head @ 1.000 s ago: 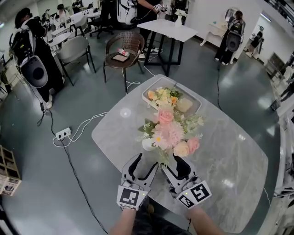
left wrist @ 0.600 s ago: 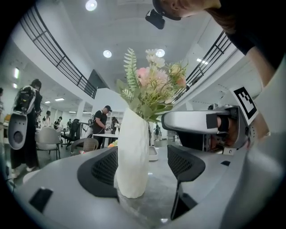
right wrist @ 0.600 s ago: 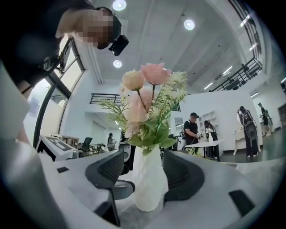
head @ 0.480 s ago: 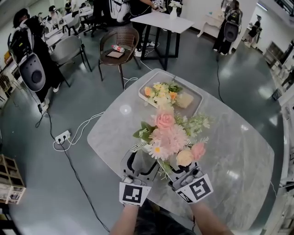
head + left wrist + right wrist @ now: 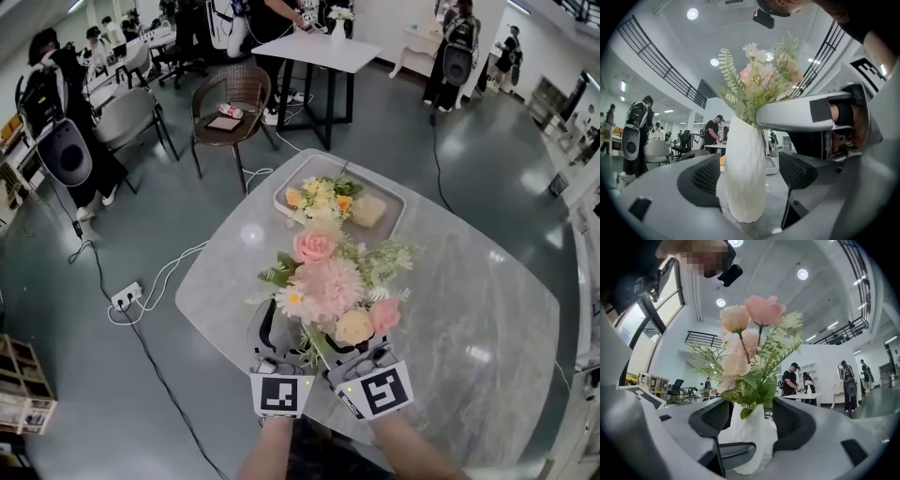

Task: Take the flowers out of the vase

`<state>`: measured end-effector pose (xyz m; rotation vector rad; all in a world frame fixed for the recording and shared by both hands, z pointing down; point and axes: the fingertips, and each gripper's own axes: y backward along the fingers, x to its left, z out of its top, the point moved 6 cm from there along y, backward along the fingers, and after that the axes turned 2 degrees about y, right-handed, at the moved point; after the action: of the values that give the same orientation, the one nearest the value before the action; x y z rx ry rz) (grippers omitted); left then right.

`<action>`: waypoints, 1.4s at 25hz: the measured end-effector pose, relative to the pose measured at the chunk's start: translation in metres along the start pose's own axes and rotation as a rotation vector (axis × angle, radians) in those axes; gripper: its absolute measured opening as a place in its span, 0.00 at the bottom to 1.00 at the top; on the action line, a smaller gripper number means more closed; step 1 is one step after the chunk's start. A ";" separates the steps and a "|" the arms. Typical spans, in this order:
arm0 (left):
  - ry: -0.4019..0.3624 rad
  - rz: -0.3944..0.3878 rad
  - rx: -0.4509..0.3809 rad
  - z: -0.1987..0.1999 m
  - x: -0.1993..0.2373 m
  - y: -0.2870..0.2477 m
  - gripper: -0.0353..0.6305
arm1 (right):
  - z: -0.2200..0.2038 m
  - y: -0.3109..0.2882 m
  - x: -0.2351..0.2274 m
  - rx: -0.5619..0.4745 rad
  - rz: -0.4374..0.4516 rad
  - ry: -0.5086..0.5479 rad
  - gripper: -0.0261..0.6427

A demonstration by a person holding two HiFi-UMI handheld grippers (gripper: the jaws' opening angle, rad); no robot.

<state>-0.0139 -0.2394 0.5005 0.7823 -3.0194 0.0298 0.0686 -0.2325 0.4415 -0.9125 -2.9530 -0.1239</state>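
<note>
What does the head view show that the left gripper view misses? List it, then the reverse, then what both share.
Head view only: the power strip on the floor and the marker cube on the left gripper. Left gripper view only: the white vase standing upright between the left gripper's opening fingers, neither touching it. Both: the flowers and the right gripper, its fingers also opening with the vase between them.

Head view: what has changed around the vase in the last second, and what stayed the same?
Both grippers moved in on the vase. The left gripper now has it between its opening jaws, untouched. The right gripper, jaws also opening, flanks its neck. The flowers remain in the vase, and the tray stays behind.
</note>
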 end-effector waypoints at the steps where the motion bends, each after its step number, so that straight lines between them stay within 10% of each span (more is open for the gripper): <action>1: 0.001 0.002 0.002 -0.001 0.001 -0.002 0.63 | 0.000 -0.003 0.001 0.001 -0.001 0.001 0.46; 35: -0.044 -0.008 0.030 -0.021 0.014 -0.014 0.52 | 0.024 -0.034 0.004 -0.086 0.036 0.149 0.41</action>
<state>-0.0184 -0.2579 0.5222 0.8085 -3.0643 0.0581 0.0455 -0.2566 0.4158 -0.9230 -2.8121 -0.3048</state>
